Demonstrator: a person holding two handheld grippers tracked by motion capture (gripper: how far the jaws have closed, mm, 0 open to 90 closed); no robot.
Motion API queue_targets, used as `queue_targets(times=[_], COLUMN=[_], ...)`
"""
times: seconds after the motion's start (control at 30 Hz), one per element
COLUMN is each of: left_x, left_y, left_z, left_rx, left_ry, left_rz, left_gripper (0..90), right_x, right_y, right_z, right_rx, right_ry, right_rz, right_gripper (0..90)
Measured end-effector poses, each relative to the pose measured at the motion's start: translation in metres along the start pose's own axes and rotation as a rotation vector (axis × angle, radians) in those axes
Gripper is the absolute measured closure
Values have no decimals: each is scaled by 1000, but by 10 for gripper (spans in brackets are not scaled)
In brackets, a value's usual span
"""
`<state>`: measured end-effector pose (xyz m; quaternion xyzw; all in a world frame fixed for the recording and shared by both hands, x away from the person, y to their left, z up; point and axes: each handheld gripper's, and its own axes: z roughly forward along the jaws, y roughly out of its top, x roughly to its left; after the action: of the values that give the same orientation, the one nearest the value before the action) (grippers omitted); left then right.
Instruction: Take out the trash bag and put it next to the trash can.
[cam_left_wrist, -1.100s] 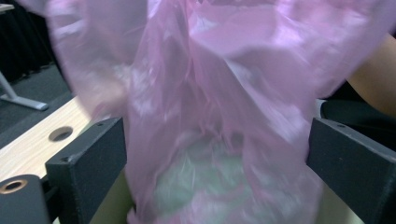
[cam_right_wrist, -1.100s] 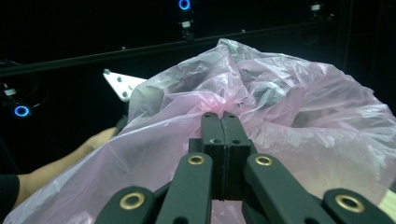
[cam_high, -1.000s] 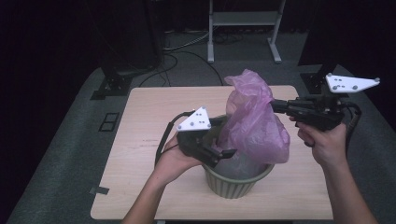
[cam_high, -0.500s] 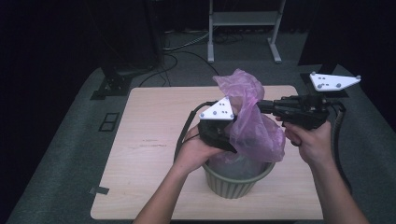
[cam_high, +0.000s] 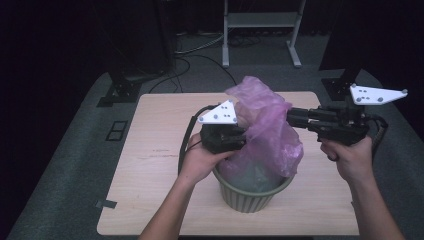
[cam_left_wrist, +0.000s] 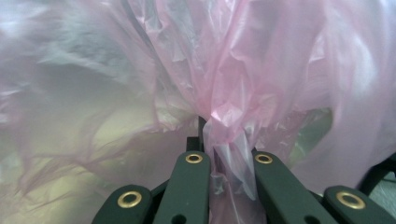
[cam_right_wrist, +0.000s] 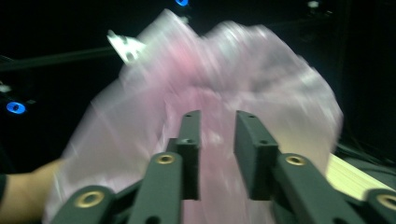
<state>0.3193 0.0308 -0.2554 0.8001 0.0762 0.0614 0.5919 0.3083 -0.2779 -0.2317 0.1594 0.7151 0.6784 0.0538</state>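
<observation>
Where pinched, pink bag bunches, translucent, crinkled

High view: fixed overhead, facing forward and down onto the surface, at a distance. Left gripper view: rides behind its fingers, very close to the pink bag. Right gripper view: looks along its fingers, bag just ahead. Shared by all three: the pink bag.
</observation>
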Motion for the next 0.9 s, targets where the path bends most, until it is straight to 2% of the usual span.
queue_targets(times=[0.07,0.17,0.27,0.4,0.47,0.6,0.77,0.9], left_x=[2,4,4,4,3,1,0,-1], left_y=[3,8,15,21,24,28,34,36], left_z=[-8,-17,-22,-22,-20,-13,-7,-7], left_rx=[-15,-45,-61,-89,-103,-130,-157,-169], left_ry=[3,7,15,6,-5,-21,-36,-41], left_rz=[5,1,11,22,27,24,27,29], left_gripper=[894,894,894,893,894,893,893,893], right_x=[-2,-4,-5,-5,-4,0,3,4], right_y=[-6,-19,-30,-37,-39,-40,-37,-38], right_z=[-2,-1,7,29,40,62,74,79], right_rx=[23,76,98,146,164,167,157,172], right_ry=[-26,-38,-11,23,29,47,49,28], right_rz=[1,-11,-12,-13,-20,-30,-30,-42], right_gripper=[539,362,269,206,202,203,243,410])
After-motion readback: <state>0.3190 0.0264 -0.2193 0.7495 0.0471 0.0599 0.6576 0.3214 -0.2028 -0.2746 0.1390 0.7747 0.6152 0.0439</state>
